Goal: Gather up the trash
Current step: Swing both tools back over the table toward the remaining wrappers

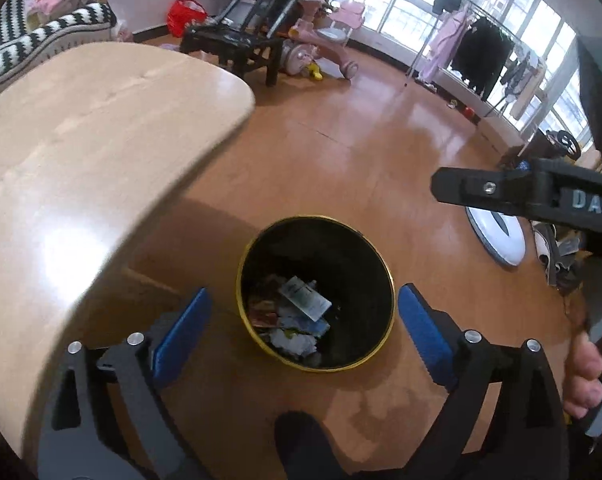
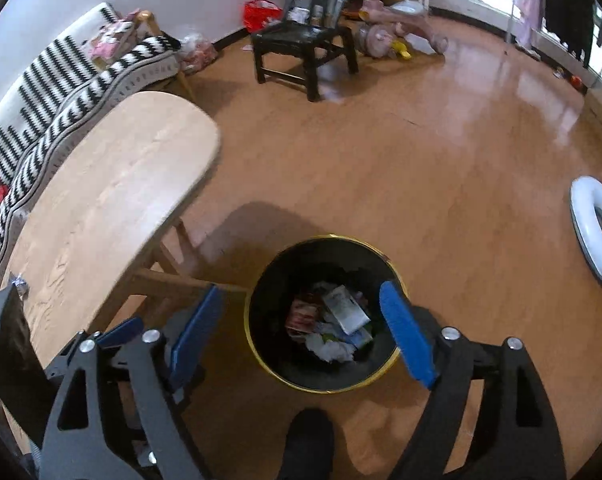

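Observation:
A black trash bin with a yellow rim stands on the wooden floor beside the table; it also shows in the right wrist view. Inside lie crumpled paper, wrappers and a white packet. My left gripper is open and empty, held above the bin. My right gripper is open and empty, also above the bin. The right gripper's body shows at the right of the left wrist view. A small crumpled foil scrap lies on the table's near edge.
A light wooden table stands left of the bin. A black chair, a pink ride-on toy, a striped sofa, a clothes rack and a white ring-shaped object stand around the floor. My dark shoe is below the bin.

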Motion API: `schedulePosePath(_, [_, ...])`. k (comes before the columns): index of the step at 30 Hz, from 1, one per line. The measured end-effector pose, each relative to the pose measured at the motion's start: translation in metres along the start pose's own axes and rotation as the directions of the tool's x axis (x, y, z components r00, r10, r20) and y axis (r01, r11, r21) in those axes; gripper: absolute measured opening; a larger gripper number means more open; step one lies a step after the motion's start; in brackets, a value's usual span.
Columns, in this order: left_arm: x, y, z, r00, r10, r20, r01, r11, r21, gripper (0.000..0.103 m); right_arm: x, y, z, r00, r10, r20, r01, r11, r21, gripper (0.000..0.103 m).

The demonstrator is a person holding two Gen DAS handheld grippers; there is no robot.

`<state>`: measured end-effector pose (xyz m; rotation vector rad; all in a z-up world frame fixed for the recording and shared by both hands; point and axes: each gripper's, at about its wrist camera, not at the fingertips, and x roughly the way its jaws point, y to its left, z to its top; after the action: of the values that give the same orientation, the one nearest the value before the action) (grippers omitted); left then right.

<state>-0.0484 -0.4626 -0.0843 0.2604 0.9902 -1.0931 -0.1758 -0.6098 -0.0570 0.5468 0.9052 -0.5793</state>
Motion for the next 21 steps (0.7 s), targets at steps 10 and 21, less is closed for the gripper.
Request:
schedulePosePath(10, [-0.110,0.089,-0.024,0.984,0.145,0.105,-0.135,0.986,-0.103,0.095,-0.017,0.125,0.002,0.975,0.193,0.109,-0.165,0.961,-0.220,0.088])
schedulePosePath(21, [-0.256,0.232,-0.110,0.891,0.429,0.147,-0.351,0.858,-0.374,0.096,-0.021,0.311,-0.037,0.918,0.395,0.012,-0.335,0.793,-0.510,0.088])
